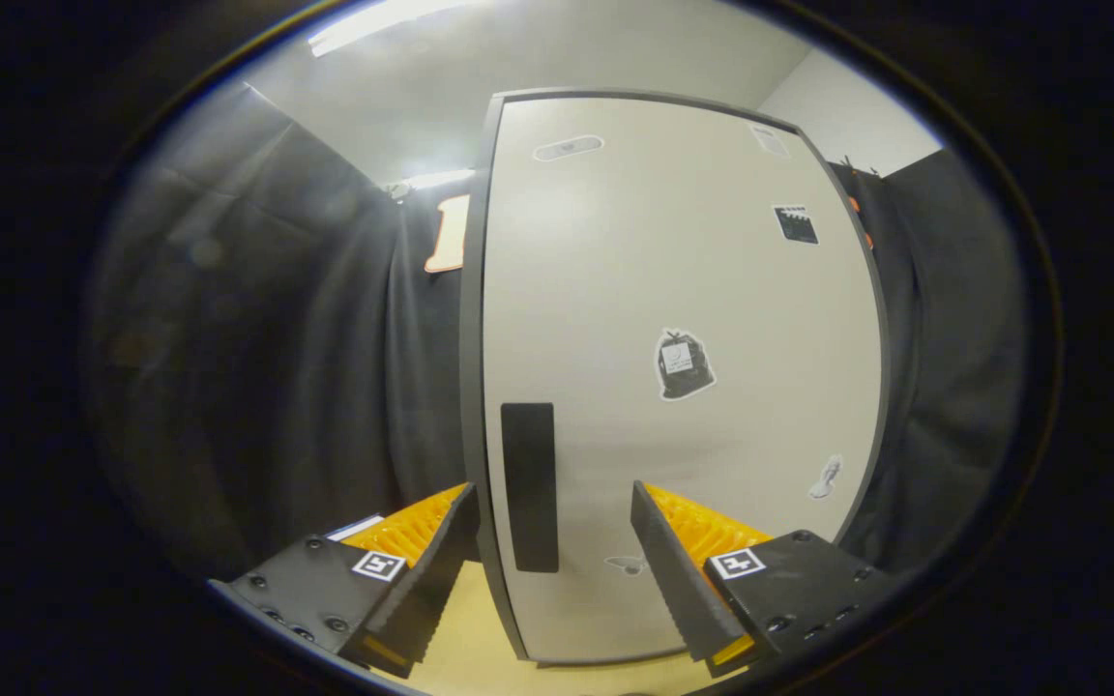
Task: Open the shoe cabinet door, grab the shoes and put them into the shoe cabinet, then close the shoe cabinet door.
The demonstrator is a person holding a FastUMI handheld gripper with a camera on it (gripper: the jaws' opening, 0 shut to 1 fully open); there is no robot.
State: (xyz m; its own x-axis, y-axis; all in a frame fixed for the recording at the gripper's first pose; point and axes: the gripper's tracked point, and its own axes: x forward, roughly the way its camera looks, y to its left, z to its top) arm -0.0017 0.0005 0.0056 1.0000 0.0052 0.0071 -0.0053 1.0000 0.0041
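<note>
The shoe cabinet door (673,319) is a tall pale panel with a dark frame, shut, standing right ahead of me. A dark upright handle strip (529,486) sits near its left edge, low down. Several small stickers dot the door face. My gripper (552,532) is open, and its fingers straddle the door's left edge: the left fingertip (451,536) lies just outside the edge, the right fingertip (654,541) in front of the door face. The handle lies between the fingers, slightly beyond them. Nothing is held.
Black booth cloth (306,387) hangs to the left of the cabinet and more cloth (944,387) to its right. A pale wooden floor (470,638) shows beneath the fingers. White ceiling and wall rise above the cabinet.
</note>
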